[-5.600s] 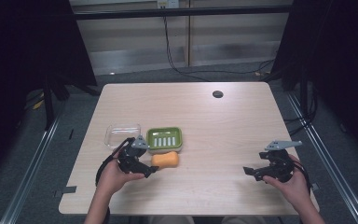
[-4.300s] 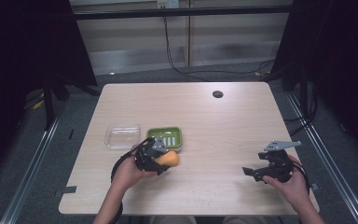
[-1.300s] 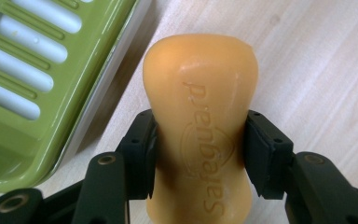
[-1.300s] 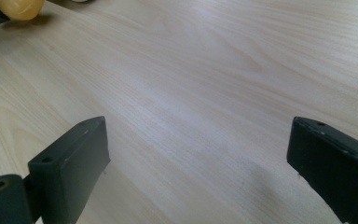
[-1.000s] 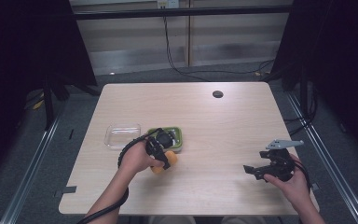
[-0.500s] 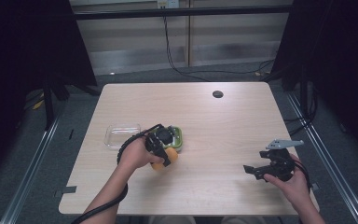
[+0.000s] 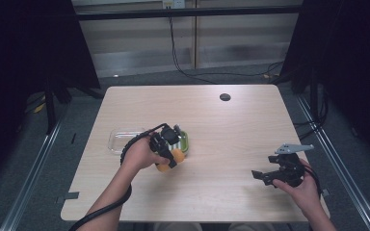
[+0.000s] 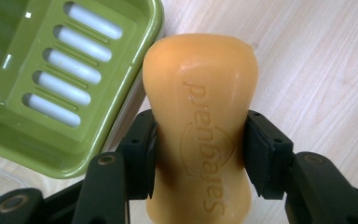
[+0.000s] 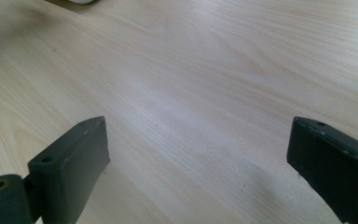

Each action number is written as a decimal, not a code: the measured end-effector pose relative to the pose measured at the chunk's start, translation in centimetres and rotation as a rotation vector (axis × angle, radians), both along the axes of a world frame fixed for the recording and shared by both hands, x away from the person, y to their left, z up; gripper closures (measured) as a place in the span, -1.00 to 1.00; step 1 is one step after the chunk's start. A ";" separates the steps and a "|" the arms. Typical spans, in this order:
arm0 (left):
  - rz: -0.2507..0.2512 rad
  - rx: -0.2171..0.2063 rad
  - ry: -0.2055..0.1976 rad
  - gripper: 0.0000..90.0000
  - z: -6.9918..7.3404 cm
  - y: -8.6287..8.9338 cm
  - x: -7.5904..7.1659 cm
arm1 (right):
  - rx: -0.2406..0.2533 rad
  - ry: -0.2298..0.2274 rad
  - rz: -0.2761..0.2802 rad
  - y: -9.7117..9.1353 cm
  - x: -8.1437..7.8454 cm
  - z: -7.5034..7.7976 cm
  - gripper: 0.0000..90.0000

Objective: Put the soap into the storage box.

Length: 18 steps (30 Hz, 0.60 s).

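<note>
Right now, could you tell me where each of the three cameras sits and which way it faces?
High view: fixed above the person's side, looking forward and down on the table; both forearms enter from below, with the left gripper and right gripper.
Left gripper view: rides that gripper, looking along its jaws clamped on the orange soap bar beside the green soap dish.
Right gripper view: rides that gripper, looking along its open jaws at bare tabletop.
Shared: the high and left gripper views both show soap and dish.
</note>
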<state>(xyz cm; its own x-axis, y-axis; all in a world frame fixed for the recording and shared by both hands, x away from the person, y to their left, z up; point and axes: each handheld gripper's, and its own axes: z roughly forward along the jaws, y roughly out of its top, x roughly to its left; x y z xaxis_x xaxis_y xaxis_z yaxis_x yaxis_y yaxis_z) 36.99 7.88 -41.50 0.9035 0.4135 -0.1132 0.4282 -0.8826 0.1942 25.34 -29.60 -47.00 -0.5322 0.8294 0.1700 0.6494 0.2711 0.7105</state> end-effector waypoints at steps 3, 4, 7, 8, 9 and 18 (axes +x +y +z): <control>0.007 0.001 -0.006 0.11 0.3 0.0 0.1 | -0.001 0.003 -0.004 0.0 0.0 0.0 -0.89; -0.004 0.004 -0.011 0.11 0.4 0.0 0.2 | -0.001 0.007 -0.007 0.0 0.0 0.0 -0.89; 0.009 -0.007 -0.008 0.11 0.5 0.0 0.3 | -0.005 0.004 -0.003 0.0 0.0 -0.1 -0.89; 0.011 -0.004 -0.008 0.11 0.6 0.0 0.3 | -0.004 0.003 -0.003 0.0 0.0 -0.1 -0.89; 0.004 -0.001 -0.015 0.11 0.7 0.0 0.5 | -0.005 0.004 -0.005 0.0 0.0 -0.1 -0.89; 0.008 -0.018 -0.013 0.11 1.1 0.2 0.7 | -0.009 0.000 0.002 0.0 0.0 -0.1 -0.89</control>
<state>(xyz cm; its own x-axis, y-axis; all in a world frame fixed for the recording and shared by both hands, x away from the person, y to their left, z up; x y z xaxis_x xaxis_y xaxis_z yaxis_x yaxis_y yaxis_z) 37.72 8.05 -40.38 0.9017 0.4186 -0.1086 0.4324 -0.8755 0.2158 25.39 -29.57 -47.09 -0.5339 0.8299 0.1621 0.6487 0.2791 0.7081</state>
